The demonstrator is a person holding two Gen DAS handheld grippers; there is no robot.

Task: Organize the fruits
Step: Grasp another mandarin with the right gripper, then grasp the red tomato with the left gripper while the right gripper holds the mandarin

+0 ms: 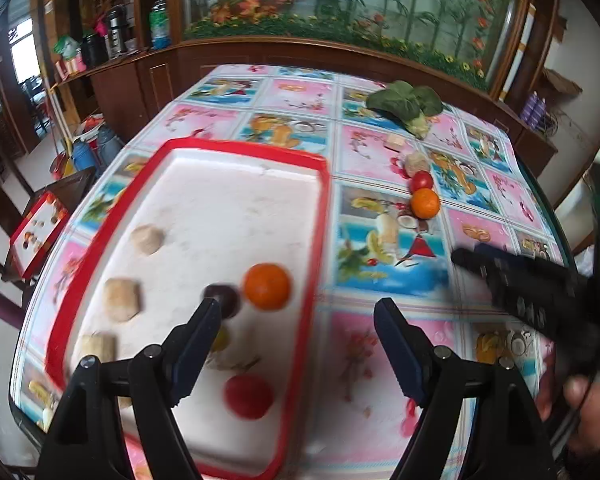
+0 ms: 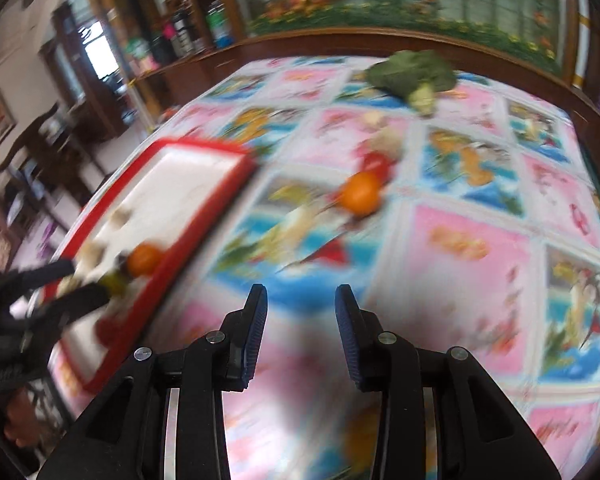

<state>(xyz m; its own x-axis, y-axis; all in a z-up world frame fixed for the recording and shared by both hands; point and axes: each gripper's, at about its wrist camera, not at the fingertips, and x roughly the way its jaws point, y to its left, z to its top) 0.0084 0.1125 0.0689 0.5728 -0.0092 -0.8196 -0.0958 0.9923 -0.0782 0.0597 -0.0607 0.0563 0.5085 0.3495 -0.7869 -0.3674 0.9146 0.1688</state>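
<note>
A red-rimmed white tray [image 1: 320, 200] lies on the table's left and shows in the right wrist view [image 2: 220, 184] too. It holds an orange [image 1: 267, 286], a dark plum [image 1: 224, 298], a red tomato [image 1: 249, 395], a yellowish fruit [image 1: 221, 338] and several beige pieces [image 1: 121, 299]. My left gripper [image 1: 298, 310] is open and empty over the tray's right rim. On the cloth lie another orange [image 1: 425, 203] [image 2: 361, 199] and a red tomato [image 1: 421, 180] [image 2: 376, 164]. My right gripper [image 2: 301, 292] is open and empty above the cloth, apart from them; it also shows in the left wrist view [image 1: 466, 260].
A leafy green vegetable [image 1: 406, 106] [image 2: 414, 74] lies at the table's far side, with beige pieces [image 1: 416, 162] near the tomato. The table carries a colourful patterned cloth [image 1: 380, 240]. A wooden cabinet [image 1: 300, 52] runs behind it. A second red tray [image 1: 38, 232] sits on a stand at left.
</note>
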